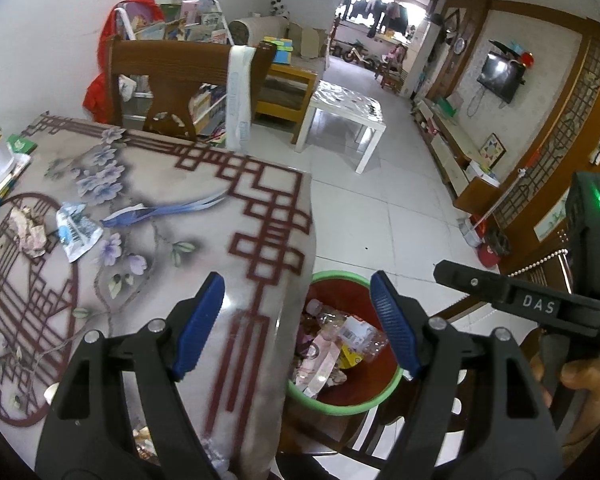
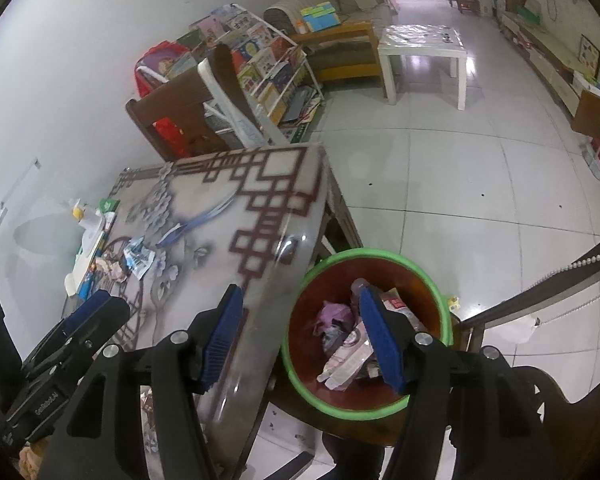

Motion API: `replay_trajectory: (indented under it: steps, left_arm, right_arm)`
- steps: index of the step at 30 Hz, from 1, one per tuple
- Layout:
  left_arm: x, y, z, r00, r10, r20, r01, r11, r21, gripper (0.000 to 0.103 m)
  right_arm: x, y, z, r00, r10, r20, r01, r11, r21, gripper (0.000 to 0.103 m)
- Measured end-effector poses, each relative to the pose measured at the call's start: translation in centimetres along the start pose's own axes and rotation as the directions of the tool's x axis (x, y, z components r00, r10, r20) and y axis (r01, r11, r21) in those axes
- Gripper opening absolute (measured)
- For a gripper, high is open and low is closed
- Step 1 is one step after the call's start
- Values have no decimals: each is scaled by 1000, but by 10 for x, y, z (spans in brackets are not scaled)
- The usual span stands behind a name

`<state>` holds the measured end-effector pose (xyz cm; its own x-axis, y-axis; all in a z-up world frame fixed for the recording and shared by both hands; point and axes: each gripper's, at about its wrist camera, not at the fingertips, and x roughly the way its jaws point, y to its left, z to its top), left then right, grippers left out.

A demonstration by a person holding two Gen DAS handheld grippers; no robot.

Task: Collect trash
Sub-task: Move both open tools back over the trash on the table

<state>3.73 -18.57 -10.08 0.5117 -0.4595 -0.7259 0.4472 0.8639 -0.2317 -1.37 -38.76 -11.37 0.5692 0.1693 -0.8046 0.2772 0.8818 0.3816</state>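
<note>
Trash bin (image 2: 436, 280) fully seen right wrist view — left view half-hidden by table (image 1: 160, 280)

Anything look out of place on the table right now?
Yes: a crumpled blue-and-white wrapper and a wad of crumpled paper lie loose on the patterned table, not in the green-rimmed bin beside it.

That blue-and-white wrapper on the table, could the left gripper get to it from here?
Probably yes: the wrapper lies in the open, only bare table before the empty, open left gripper.
</note>
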Motion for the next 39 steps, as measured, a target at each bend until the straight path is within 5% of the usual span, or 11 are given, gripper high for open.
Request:
replay_trajectory:
  steps: [17,22,25,28,29,32,35,39]
  left_arm:
    - [-44,68,-32,992,128,17,-126,986,-108,73]
    - [-60,111,-50,985,169,17,-169,985,-32,84]
    - [-62,141,-64,971,232,-52,-231,972,35,87]
    - [-63,177,-83,944,297,-141,-309,949,-69,87]
    - [-61,192,-92,940,289,-179,-319,933,-168,87]
    - [-49,214,-113,949,217,-230,-291,882,-371,87]
    - [-36,215,-118,949,199,-242,-289,857,-426,87]
    - [-19,209,-114,940,231,-252,-319,858,-402,87]
  right_arm:
    - [16,58,-30,995,70,-68,-77,991,-106,60]
    - [15,67,-41,993,86,-83,-96,988,-122,69]
    - [15,68,-49,992,86,-93,-97,988,-122,69]
    - [20,70,-60,990,82,-116,-96,988,-120,69]
    - [24,71,-63,989,82,-127,-97,988,-119,69]
    - [33,78,-70,983,86,-159,-105,988,-115,69]
    - [38,90,-73,979,92,-180,-118,983,-139,69]
    - [43,111,-78,975,99,-200,-139,972,-192,69]
